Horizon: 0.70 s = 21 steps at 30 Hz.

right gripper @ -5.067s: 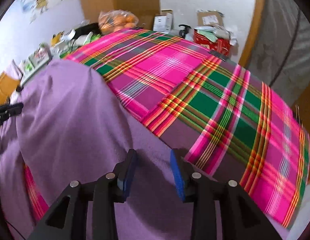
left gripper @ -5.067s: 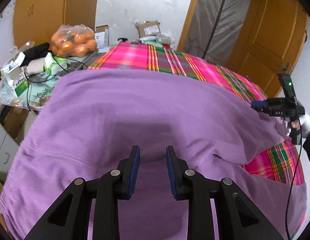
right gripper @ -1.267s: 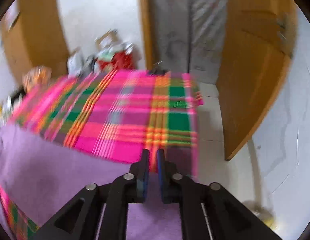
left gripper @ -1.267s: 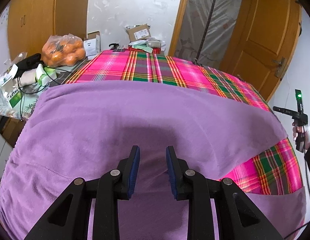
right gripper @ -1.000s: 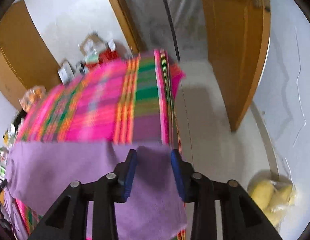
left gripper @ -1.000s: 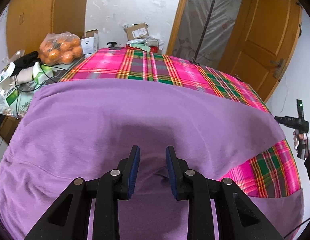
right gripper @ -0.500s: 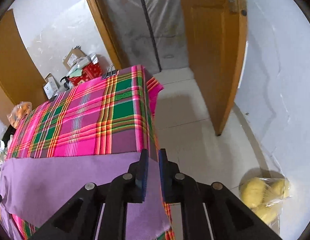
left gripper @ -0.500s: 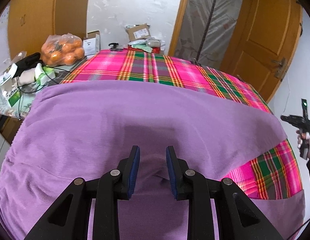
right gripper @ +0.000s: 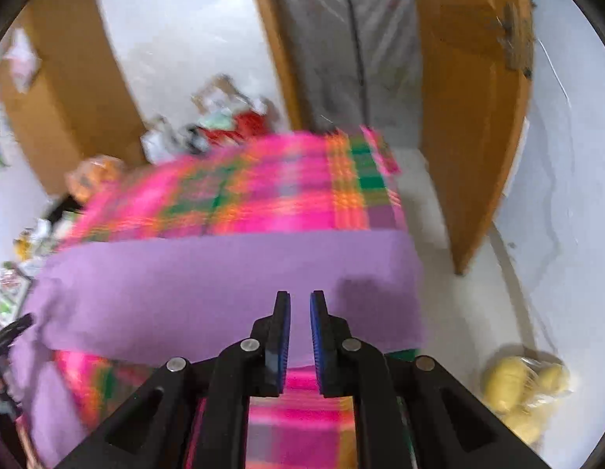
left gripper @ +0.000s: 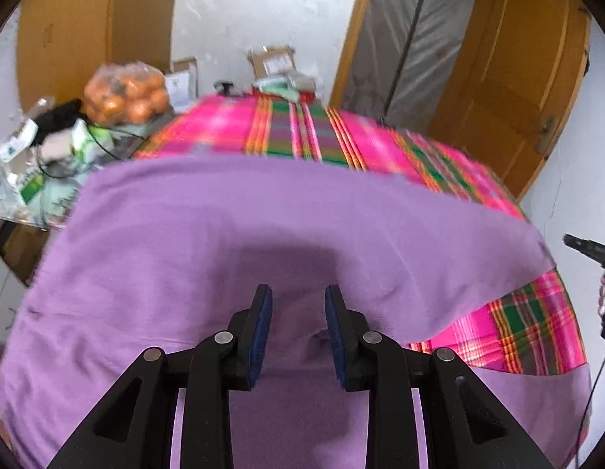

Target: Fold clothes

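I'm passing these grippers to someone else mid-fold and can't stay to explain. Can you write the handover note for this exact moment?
Left gripper: jaws part closed with the purple garment bunched between them. It looks gripped.
Right gripper: jaws have just been closing to a narrow gap over the garment's right end. It seems pinched, but the picture is blurred.
Garment: lies across the plaid-covered table, its near part raised between the grippers, with plaid showing beneath it on the right.
Done: near edge taken up at two points.
Left: probably carry that edge over, lay it flat, release, then make any further folds.
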Each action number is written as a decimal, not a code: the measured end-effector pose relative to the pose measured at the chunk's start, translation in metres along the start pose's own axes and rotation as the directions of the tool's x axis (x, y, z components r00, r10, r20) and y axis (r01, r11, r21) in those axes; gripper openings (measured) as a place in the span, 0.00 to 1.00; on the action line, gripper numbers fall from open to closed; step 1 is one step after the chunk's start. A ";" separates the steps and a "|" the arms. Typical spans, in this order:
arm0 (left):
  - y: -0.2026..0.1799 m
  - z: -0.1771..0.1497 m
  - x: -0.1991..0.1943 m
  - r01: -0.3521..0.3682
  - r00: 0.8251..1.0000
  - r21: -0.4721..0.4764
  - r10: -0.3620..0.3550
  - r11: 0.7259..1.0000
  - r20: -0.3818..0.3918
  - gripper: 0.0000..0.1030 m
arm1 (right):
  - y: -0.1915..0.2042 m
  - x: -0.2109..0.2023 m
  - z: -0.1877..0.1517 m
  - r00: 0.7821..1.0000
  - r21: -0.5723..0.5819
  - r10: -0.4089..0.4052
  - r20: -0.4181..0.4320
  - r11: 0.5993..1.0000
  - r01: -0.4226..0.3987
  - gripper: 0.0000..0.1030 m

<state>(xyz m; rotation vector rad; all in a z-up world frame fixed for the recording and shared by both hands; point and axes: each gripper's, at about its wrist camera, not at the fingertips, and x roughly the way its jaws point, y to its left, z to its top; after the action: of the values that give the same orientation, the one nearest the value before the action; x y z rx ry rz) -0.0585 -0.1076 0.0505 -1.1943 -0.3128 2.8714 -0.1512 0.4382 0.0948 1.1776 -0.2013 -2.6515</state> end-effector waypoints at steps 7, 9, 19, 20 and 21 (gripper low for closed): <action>0.039 -0.035 -0.049 -0.049 0.998 -0.067 0.051 0.997 0.027 0.28 | 0.116 -0.063 -0.069 0.992 -0.173 0.127 -0.010 0.977 -0.127 0.11; 0.052 -0.049 -0.059 -0.074 0.997 -0.085 0.076 0.994 0.025 0.28 | 0.146 -0.071 -0.098 0.987 -0.214 0.152 -0.046 0.964 -0.159 0.11; 0.127 -0.104 -0.080 -0.213 0.977 -0.210 0.211 0.954 -0.030 0.28 | 0.217 -0.036 -0.195 0.978 -0.251 0.128 -0.162 0.954 -0.166 0.11; 0.130 -0.106 -0.081 -0.217 0.976 -0.213 0.216 0.953 -0.030 0.28 | 0.219 -0.030 -0.200 0.979 -0.244 0.115 -0.169 0.958 -0.154 0.11; 0.133 -0.108 -0.082 -0.222 0.975 -0.215 0.221 0.951 -0.030 0.28 | 0.221 -0.024 -0.206 0.979 -0.237 0.102 -0.175 0.961 -0.142 0.08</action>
<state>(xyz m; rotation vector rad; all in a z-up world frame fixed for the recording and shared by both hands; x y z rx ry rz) 0.0836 -0.2266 0.0086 -1.3513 -0.5382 3.0901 0.0517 0.2255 0.0226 1.2439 0.0825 -2.3774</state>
